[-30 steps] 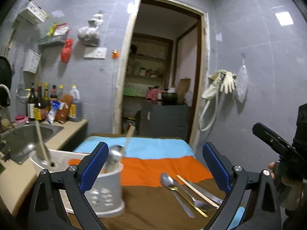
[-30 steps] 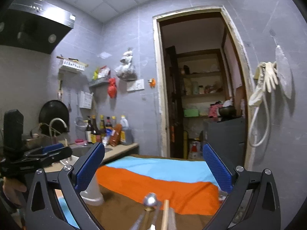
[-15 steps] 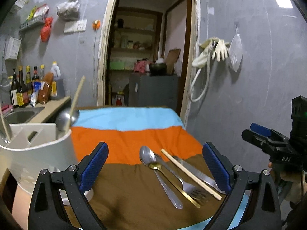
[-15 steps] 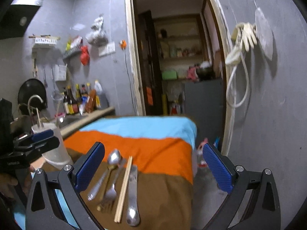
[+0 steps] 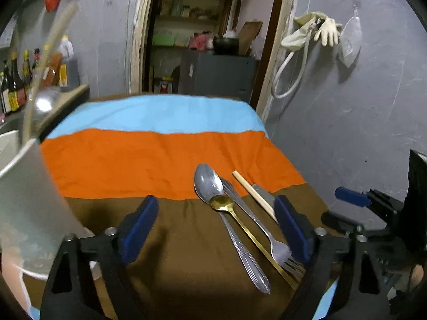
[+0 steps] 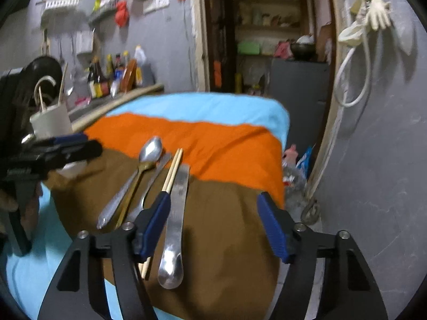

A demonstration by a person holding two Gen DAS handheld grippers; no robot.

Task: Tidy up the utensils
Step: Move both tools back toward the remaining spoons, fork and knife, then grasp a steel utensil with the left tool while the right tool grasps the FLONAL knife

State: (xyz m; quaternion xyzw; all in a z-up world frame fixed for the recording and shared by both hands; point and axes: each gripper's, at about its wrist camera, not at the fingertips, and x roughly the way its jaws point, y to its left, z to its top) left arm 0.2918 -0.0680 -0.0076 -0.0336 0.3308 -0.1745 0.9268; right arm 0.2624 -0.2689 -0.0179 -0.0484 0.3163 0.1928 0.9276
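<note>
Now that both cameras have tipped down from the far wall in the last second, I see the utensils ahead of my tongs, so picking can begin. Left gripper (image 5: 213, 226) and right gripper (image 6: 213, 224) gape wide, empty. Between them lie two spoons (image 5: 208, 184), one fork (image 5: 277, 248), one knife (image 6: 176, 213), one chopstick pair (image 6: 173, 168); the holder (image 6: 50, 122) stands left.

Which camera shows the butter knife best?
The right wrist view: the knife lies whole, blade to rounded handle, right of the chopsticks. In the left wrist view only a grey sliver of the knife shows behind the chopsticks and a finger.
</note>
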